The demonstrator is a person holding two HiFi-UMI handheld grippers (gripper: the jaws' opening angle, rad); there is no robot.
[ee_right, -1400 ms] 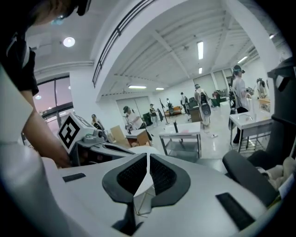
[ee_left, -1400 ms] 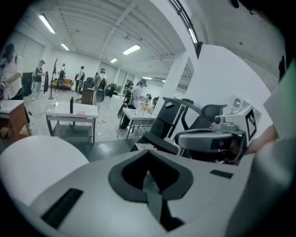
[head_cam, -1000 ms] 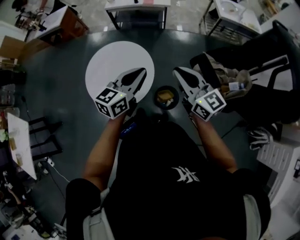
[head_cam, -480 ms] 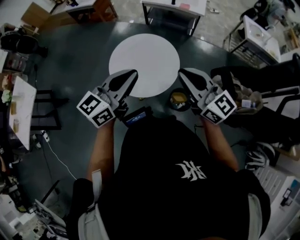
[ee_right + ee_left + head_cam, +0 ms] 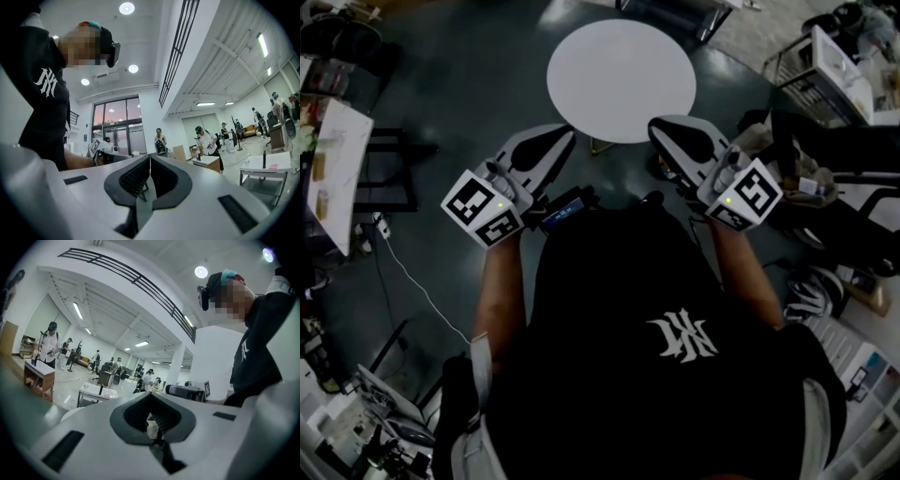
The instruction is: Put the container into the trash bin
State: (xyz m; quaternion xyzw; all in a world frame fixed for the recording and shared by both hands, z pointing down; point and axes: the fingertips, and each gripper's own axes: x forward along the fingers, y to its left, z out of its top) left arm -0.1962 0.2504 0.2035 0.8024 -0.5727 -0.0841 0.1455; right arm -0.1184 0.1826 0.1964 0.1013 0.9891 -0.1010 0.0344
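Note:
In the head view my left gripper [image 5: 564, 135] and right gripper [image 5: 657, 127] are held side by side in front of the person's chest, pointing level toward the round white table [image 5: 622, 80]. Both are shut with nothing held. In the left gripper view the jaws [image 5: 151, 395] meet at the tips, and only the far room shows through the gap behind them. The right gripper view shows its jaws [image 5: 150, 157] closed the same way. No container is in view. I cannot make out the trash bin; the floor by the right gripper is dark and partly hidden.
A black chair with bags [image 5: 839, 178] stands at the right, with a wire cart [image 5: 825, 56] beyond it. A white side table [image 5: 337, 159] is at the left, and a cable [image 5: 408, 286] runs across the dark floor. Several people stand far across the hall [image 5: 51, 341].
The white table has slid from under the gripper tips to beyond them. The small black bin beside the right gripper no longer shows. Both grippers stay shut.

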